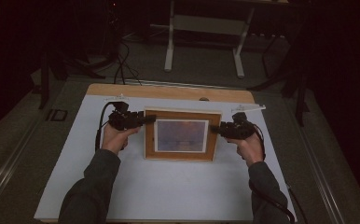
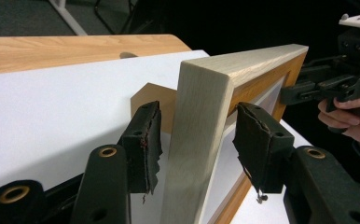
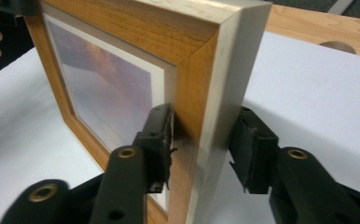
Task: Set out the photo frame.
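A wooden picture frame point(image 1: 183, 135) with a white mat and a dusky print stands on the white table top, propped on its easel back point(image 2: 155, 100). My left gripper point(image 1: 145, 120) straddles the frame's left side rail point(image 2: 197, 135); its jaws are open, with a thin gap at the rear pad point(image 2: 145, 144) and the front pad close to the frame's face. My right gripper point(image 1: 214, 129) straddles the right side rail point(image 3: 211, 121) the same way. One of its pads point(image 3: 162, 140) is against the front and the other pad point(image 3: 250, 149) is just off the back, so it is open too.
The white board point(image 1: 169, 186) covers a wooden table whose bare strip point(image 1: 169, 91) runs along the far edge. A thin white strip point(image 1: 248, 108) lies at the back right. A table leg frame point(image 1: 204, 42) stands on the floor beyond.
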The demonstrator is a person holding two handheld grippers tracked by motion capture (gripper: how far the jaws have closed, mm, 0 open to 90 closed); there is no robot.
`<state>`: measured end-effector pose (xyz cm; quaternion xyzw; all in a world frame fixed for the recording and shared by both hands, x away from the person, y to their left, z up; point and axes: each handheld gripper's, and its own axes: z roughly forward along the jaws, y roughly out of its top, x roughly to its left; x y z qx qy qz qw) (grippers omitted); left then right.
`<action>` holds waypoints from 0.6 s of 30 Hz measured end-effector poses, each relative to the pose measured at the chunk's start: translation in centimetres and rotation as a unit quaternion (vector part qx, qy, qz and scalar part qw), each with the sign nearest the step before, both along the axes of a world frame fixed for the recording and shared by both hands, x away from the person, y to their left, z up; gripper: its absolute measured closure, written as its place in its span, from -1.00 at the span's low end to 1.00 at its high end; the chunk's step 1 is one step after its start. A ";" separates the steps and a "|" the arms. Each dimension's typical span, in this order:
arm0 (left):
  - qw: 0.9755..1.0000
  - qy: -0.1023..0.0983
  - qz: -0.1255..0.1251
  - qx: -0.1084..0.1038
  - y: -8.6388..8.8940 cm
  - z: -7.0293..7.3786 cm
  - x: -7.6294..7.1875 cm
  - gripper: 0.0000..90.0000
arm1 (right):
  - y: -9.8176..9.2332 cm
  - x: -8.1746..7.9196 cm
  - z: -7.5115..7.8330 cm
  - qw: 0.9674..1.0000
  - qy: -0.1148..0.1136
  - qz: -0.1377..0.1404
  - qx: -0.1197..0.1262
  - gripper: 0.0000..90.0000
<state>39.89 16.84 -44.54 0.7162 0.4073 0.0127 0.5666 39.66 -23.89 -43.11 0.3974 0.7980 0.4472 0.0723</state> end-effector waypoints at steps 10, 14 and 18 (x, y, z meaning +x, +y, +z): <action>1.000 -0.013 0.003 -0.006 1.1 0.7 -1.3 0.02 | -0.5 -0.5 0.0 1.000 -0.008 -0.018 -0.013 0.08; 1.000 -0.021 0.007 -0.002 1.8 1.1 -2.2 0.00 | -1.0 -1.1 0.2 1.000 -0.009 -0.022 -0.013 0.05; 0.998 -0.035 0.024 0.042 2.3 1.2 -3.6 -0.03 | -1.7 -1.7 0.3 0.999 -0.009 -0.025 -0.019 0.04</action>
